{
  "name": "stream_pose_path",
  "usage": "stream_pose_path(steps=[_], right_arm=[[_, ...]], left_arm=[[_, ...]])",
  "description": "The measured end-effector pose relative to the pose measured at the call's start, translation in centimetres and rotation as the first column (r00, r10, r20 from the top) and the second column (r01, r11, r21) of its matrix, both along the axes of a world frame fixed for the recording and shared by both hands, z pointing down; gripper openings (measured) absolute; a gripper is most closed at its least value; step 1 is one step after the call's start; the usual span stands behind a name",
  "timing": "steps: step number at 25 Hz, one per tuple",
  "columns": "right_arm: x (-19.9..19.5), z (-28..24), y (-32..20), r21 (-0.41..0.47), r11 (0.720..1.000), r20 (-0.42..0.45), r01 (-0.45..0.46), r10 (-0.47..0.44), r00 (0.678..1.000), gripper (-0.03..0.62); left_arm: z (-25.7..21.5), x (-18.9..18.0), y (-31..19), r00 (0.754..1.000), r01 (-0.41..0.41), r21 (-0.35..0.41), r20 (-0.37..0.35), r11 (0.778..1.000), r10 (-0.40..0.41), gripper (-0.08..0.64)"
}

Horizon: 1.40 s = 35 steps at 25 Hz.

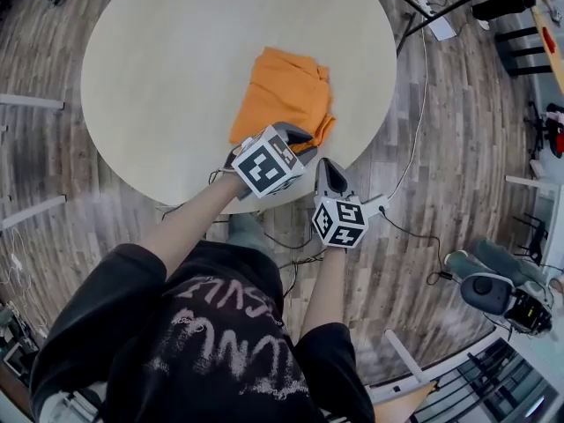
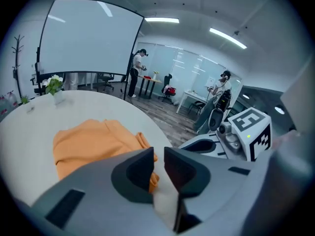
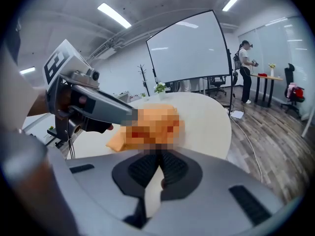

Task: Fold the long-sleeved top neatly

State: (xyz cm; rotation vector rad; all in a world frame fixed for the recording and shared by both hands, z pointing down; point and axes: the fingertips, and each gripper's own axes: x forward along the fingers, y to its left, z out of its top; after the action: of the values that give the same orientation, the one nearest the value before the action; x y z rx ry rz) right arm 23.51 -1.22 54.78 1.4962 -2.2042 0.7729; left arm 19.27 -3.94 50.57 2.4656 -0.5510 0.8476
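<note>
So the orange long-sleeved top (image 1: 286, 95) is lying in a folded bundle on the round tabletop (image 1: 159, 77), on the side close to the person and not far from the edge. One corner at the near right looks a bit bunched.

The left gripper (image 2: 158, 154) sits right at the near end of the top. Its jaws are a narrow gap apart with nothing pinched, and through the gap you only see bare tabletop, with the cloth's edge poking out just past the left jaw.

The right gripper (image 3: 160, 156) has its jaws pressed together and empty. In the head view it's past the tabletop edge over the wood floor (image 1: 441, 148), just beside the left one, pointing toward the top but apart from it.
</note>
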Motion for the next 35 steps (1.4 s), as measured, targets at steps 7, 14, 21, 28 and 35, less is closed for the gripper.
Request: stream_pose_path(steps=[7, 14, 21, 28, 35], right_arm=[[-1.7, -3.0, 1.0, 0.054, 0.996, -0.056, -0.069, 0.072, 0.996, 0.005], [-4.7, -7.2, 2.6, 0.133, 0.974, -0.079, -0.186, 0.197, 0.977, 0.005], [-8.0, -11.0, 4.1, 0.211, 0.943, -0.098, -0.259, 0.284, 0.954, 0.005], [-10.5, -14.5, 5.9, 0.280, 0.905, -0.107, -0.320, 0.360, 0.927, 0.005], [-11.2, -17.8, 7.6, 0.344, 0.857, -0.122, -0.383, 0.445, 0.887, 0.005]], left_arm=[[-2.2, -6.5, -0.4, 0.989, 0.122, 0.040, -0.093, 0.992, -0.118, 0.010], [-5.9, -14.1, -0.8, 0.975, 0.175, 0.132, -0.164, 0.976, -0.153, 0.009], [-9.5, -22.1, -0.9, 0.955, 0.243, 0.242, -0.229, 0.939, -0.188, 0.009], [-12.3, -28.0, -0.7, 0.939, 0.290, 0.299, -0.271, 0.909, -0.210, 0.009], [-15.6, -31.0, -0.7, 0.932, 0.298, 0.373, -0.312, 0.879, -0.183, 0.009]])
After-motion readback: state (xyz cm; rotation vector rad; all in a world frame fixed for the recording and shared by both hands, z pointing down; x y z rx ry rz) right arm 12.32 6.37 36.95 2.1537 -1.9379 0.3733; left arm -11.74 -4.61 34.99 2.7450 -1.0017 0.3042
